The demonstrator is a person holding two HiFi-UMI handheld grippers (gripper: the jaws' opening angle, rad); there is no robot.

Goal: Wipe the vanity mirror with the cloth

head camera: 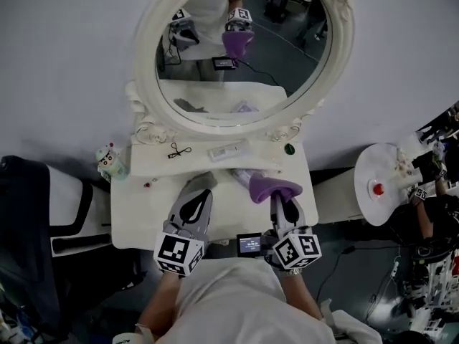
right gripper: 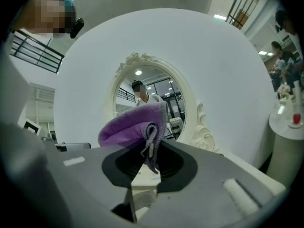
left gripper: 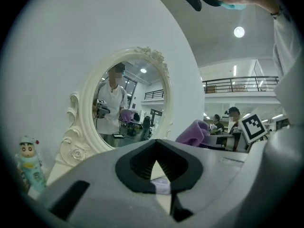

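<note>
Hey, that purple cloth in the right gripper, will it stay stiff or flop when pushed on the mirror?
Probably floppy: the cloth bunches in soft folds at the right gripper. Likely light, since one pinched edge carries it. Its fuzzy nap should grip, not slip.

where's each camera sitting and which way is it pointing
head view: on the person's head, looking steeply down at the vanity table and mirror; the left hand-held gripper and right hand-held gripper show.
left gripper view: on the left hand-held gripper, facing the mirror along its shut jaws.
right gripper view: on the right hand-held gripper, facing the mirror past the purple cloth it grips.
shared: all three show the mirror and the cloth.
</note>
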